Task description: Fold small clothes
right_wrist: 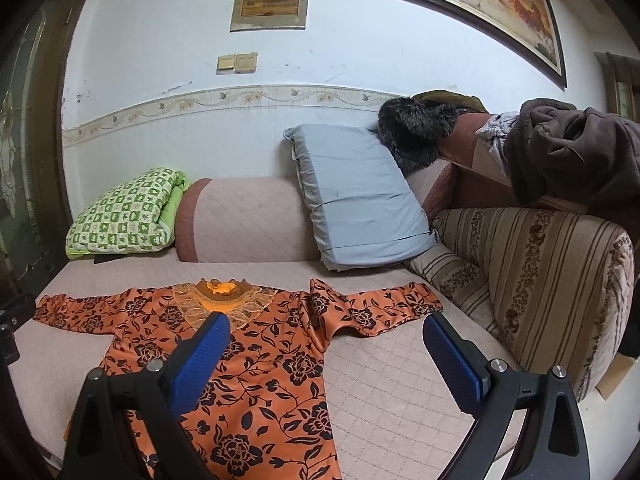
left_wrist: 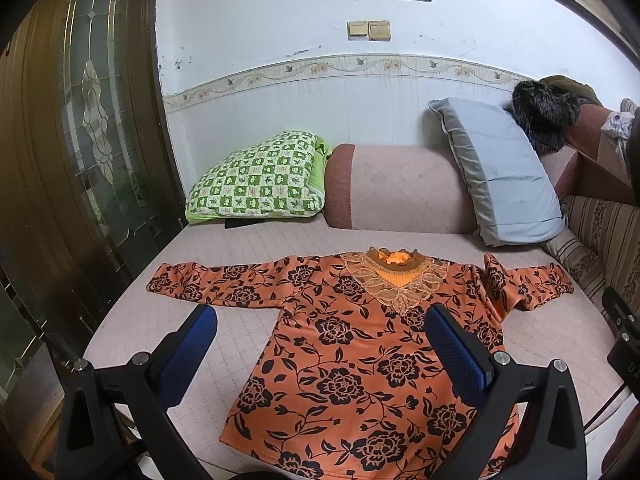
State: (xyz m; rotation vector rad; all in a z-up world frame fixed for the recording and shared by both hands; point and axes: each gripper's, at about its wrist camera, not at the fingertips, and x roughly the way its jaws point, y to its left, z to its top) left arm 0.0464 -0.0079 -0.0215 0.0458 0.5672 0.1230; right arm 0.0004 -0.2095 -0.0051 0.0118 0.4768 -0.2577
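Two grippers hang over a small orange top (left_wrist: 352,356) with a black flower print, which lies flat and face up on the pink quilted sofa seat (left_wrist: 248,248), collar toward the backrest. Its one sleeve stretches straight out toward the door (left_wrist: 80,128), while the other is creased near the shoulder. The left gripper (left_wrist: 320,344) has its jaws spread wide, nothing between them, above the body of the top. The right gripper (right_wrist: 326,346) is likewise spread and empty, above the creased sleeve side. A green checked pillow (left_wrist: 260,176) and a grey pillow (left_wrist: 500,176) lean on the backrest.
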